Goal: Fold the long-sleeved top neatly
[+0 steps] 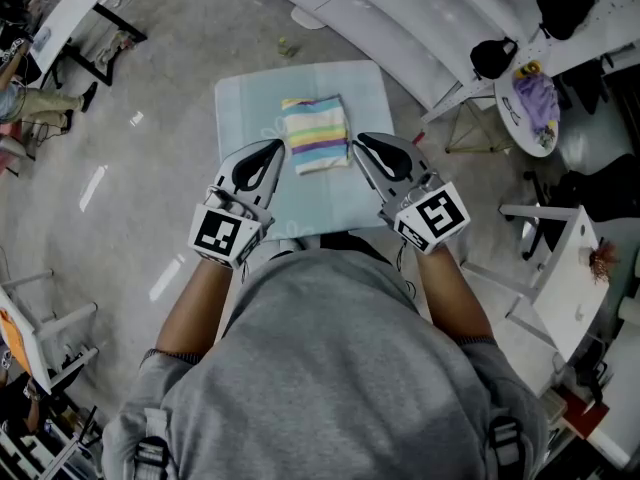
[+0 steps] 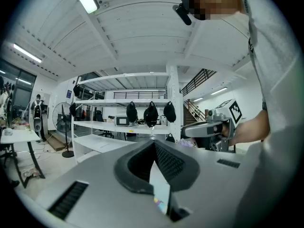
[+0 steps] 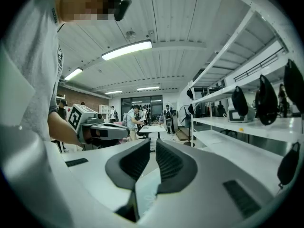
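Folded top [image 1: 315, 134] lies between left tool [image 1: 274, 150] and right tool [image 1: 364, 143].

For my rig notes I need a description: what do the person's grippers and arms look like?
The left gripper and right gripper have light grey shells with black-rimmed jaws; the pads are dark and ribbed. Each carries a white cube with black square markers. The person wears a grey top whose sleeves end near the elbows. No cables show.
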